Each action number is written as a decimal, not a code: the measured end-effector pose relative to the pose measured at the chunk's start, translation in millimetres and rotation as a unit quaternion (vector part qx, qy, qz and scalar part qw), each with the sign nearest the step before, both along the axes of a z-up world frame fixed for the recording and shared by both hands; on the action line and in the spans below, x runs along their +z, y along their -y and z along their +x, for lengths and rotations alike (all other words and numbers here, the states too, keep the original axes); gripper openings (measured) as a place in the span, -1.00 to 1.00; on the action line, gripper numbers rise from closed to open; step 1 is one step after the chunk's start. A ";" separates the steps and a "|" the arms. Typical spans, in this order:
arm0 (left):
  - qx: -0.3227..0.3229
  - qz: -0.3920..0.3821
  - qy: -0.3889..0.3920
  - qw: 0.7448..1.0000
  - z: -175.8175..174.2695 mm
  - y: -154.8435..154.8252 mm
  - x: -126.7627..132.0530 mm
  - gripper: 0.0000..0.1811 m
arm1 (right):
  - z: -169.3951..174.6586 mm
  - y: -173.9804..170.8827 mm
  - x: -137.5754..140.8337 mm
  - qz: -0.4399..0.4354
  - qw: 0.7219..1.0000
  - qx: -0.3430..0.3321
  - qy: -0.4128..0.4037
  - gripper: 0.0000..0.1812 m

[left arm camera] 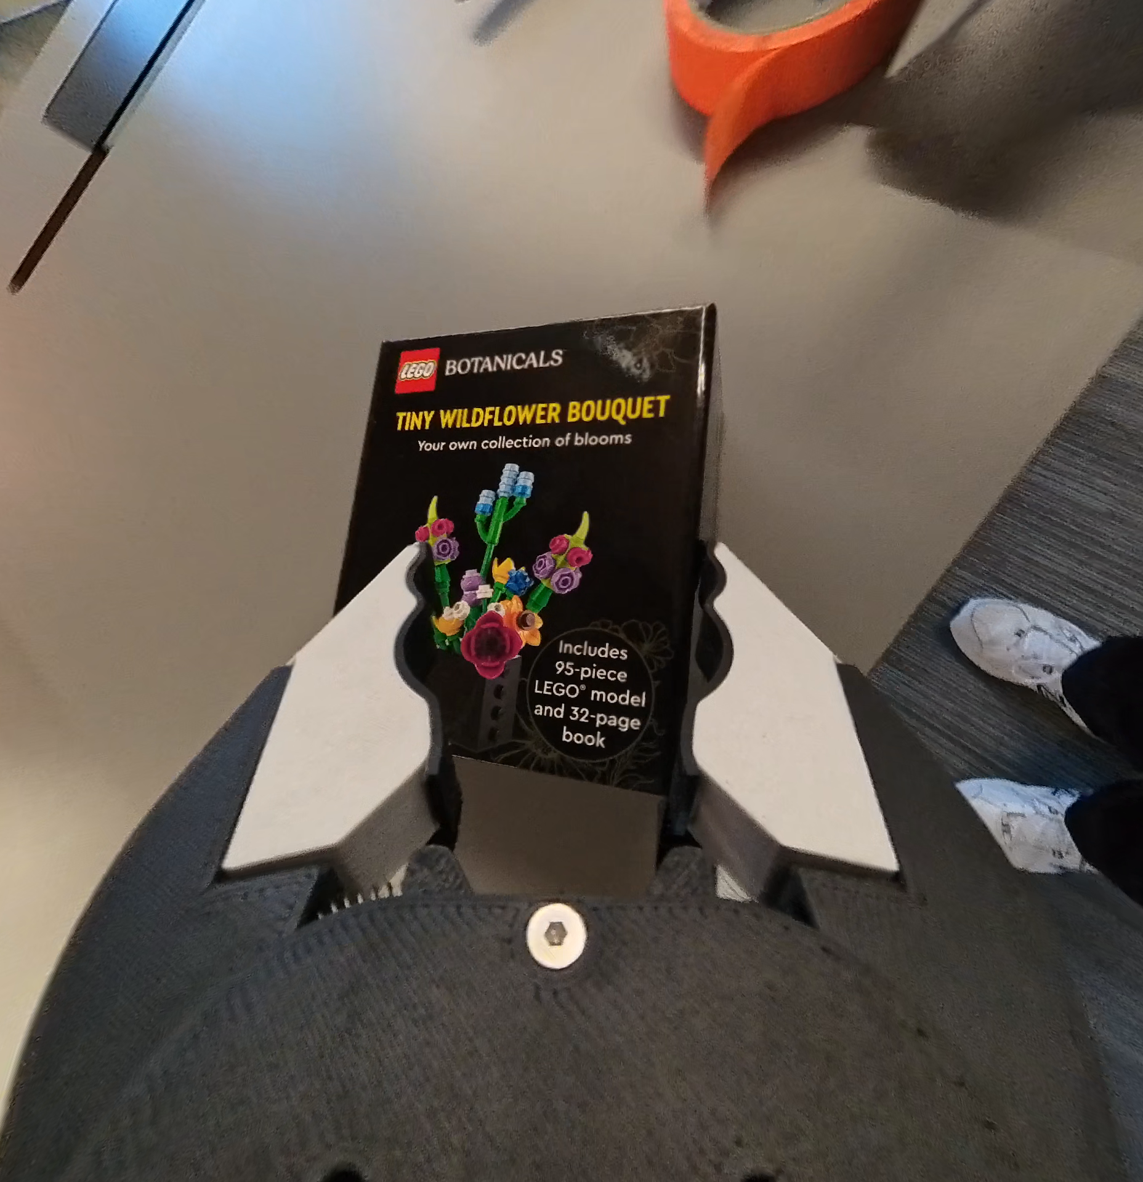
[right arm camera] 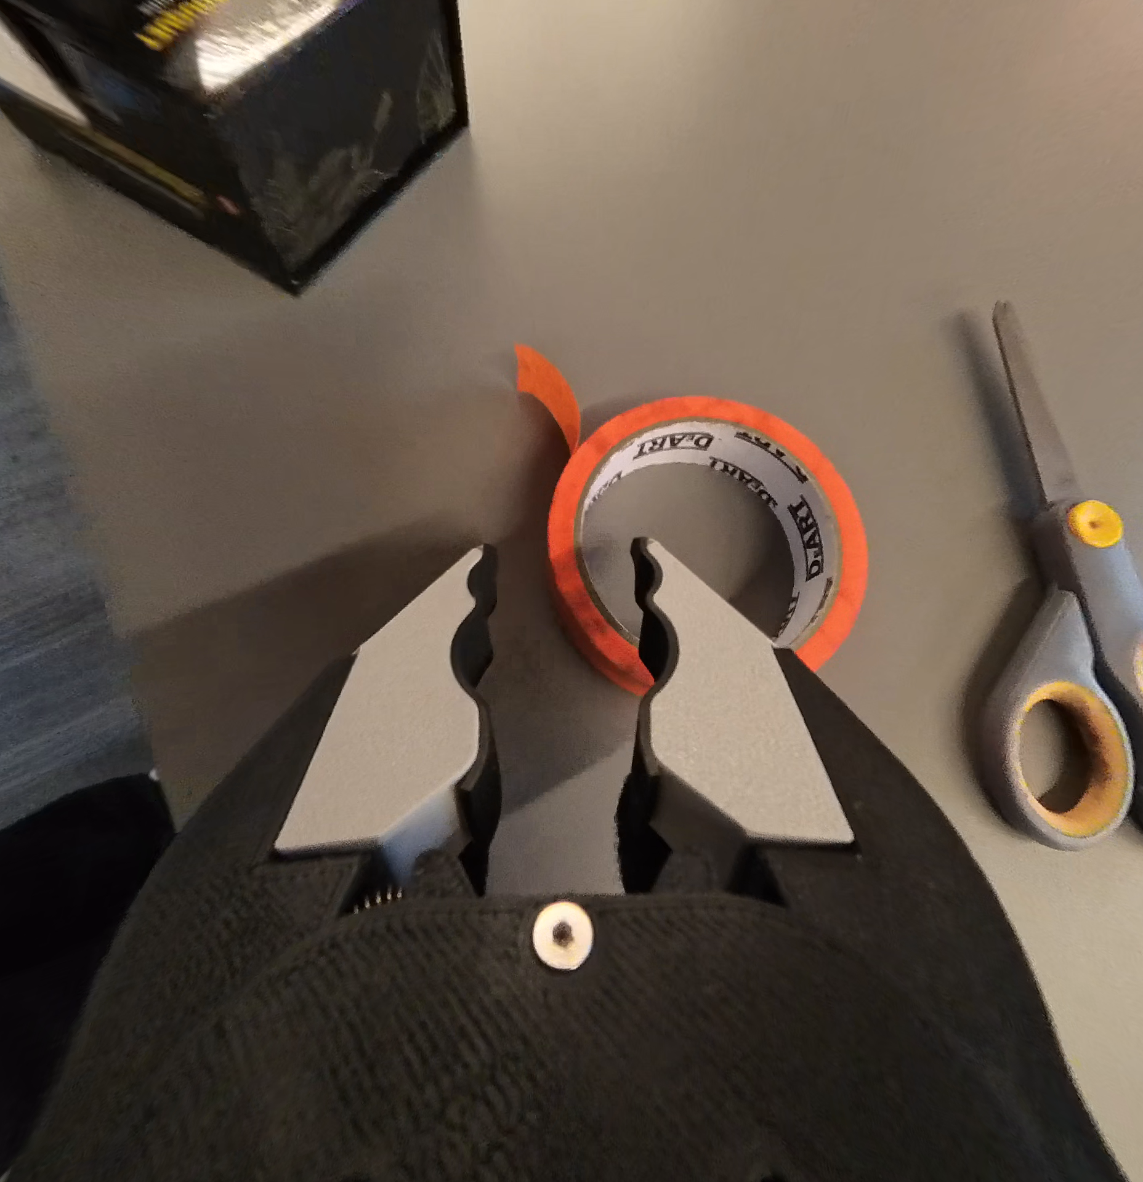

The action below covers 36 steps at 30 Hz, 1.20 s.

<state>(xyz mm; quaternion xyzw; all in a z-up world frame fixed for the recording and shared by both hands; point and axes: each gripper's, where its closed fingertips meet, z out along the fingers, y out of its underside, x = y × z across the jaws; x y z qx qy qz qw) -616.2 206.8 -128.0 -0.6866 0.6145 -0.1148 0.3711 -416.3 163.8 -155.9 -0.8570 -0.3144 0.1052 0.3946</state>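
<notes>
My left gripper (left arm camera: 564, 550) is shut on a black cardboard box (left arm camera: 530, 409) with a flower bouquet picture, and holds it by its two sides above the grey table (left arm camera: 236, 384). The same box shows at the top left of the right wrist view (right arm camera: 268, 128). A roll of orange tape (right arm camera: 837, 512) lies flat on the table with a loose end curling up. My right gripper (right arm camera: 562, 547) is open at the roll: its right finger (right arm camera: 716, 671) reaches over the roll's hole, and its left finger is outside the near wall. The tape also shows in the left wrist view (left arm camera: 780, 51).
Grey scissors with yellow-lined handles (right arm camera: 1068, 607) lie shut to the right of the tape. A flat grey object (left arm camera: 108, 64) sits at the far left of the table. A person's white shoes (left arm camera: 1010, 639) stand on grey carpet (left arm camera: 1068, 480) beyond the table edge.
</notes>
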 end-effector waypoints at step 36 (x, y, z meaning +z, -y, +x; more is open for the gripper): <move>-0.240 -0.029 0.040 0.970 34.6 80.5 12.9 -0.11 | -133.5 184.0 75.8 0.027 0.830 -0.071 -0.552 -0.90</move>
